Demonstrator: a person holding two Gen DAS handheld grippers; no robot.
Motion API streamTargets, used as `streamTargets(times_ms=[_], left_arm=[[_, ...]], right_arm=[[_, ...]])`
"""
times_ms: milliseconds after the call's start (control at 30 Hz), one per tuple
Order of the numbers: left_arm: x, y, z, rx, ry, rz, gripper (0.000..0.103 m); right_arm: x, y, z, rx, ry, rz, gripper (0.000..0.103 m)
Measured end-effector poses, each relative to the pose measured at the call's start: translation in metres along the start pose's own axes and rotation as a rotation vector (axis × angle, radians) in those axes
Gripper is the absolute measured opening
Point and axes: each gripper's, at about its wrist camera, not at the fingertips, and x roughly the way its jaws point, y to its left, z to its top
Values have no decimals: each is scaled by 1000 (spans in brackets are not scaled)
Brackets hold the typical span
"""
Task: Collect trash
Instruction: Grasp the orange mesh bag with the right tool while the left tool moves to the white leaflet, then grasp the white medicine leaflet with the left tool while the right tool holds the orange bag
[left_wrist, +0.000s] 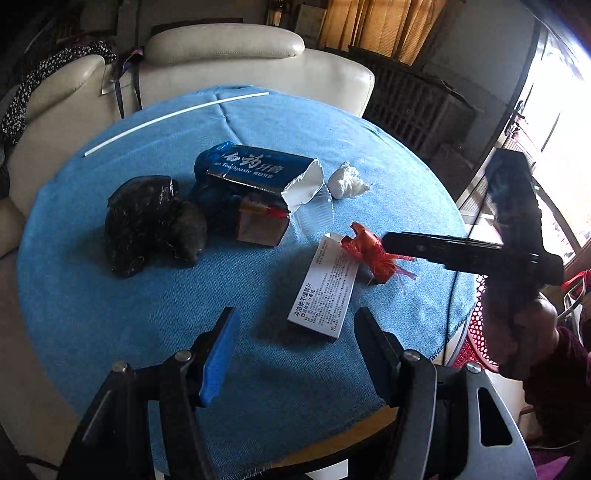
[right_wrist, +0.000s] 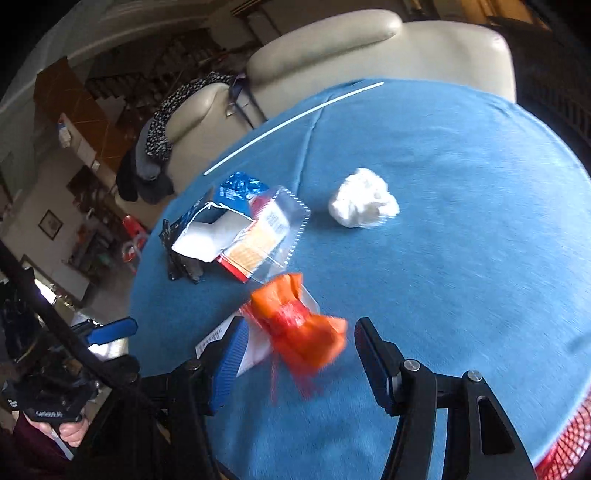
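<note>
Red plastic wrapper lies between the right gripper's spread fingers for pickup; left gripper's fingers spread, empty.

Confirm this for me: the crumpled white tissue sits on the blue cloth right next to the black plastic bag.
Not quite. The crumpled white tissue does sit on the blue cloth, but beside the open end of the blue toothpaste box, not the black plastic bag, which lies on the box's other side. The left wrist view shows it.

Two claw-mounted fisheye views, angled steeply downward

The blue-clothed surface is seen closely past each claw; the white wad ahead and the sofa beyond are shared.
</note>
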Motion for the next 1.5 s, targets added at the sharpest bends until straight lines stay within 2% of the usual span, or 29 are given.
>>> streamTargets(times_ms=[100,167,200,367,600,800,867,933,1000,1167,1200,1267,1300,1500], left_arm=[[3,0,1,9,9,-11,65],[4,-1,1,20,14,-22,65],[5,-3,1,29,17,-24,65],[15,-12,5,86,40,-35,67],[50,-30,18,103,94,-84,67],[72,-31,23,63,106,-51,67],[72,-31,24,61,95,-48,62],[72,-31,25,60,91,-48,49],[71,-32,25,67,90,-37,39],[68,-31,23,77,88,-3,38],[66,-33,22,86,84,-7,39],[64,-39,23,102,80,-4,56],[65,-41,23,106,75,6,71],[76,-44,23,126,69,45,72]], right_arm=[[20,5,5,-24,35,9,63],[30,7,4,-33,51,1,51],[32,8,2,-41,50,-7,41],[15,5,-7,-1,-19,-14,41],[-32,-17,-31,126,-100,3,41],[-59,-27,-53,201,-134,12,41],[-64,-28,-60,218,-142,17,41],[-67,-27,-65,221,-145,20,41],[-69,-27,-69,222,-148,22,41],[-73,-25,-76,233,-157,35,41],[-74,-24,-77,231,-159,31,41],[-73,-25,-78,234,-157,32,41],[-72,-25,-79,238,-156,33,41],[-68,-25,-81,245,-149,38,41]])
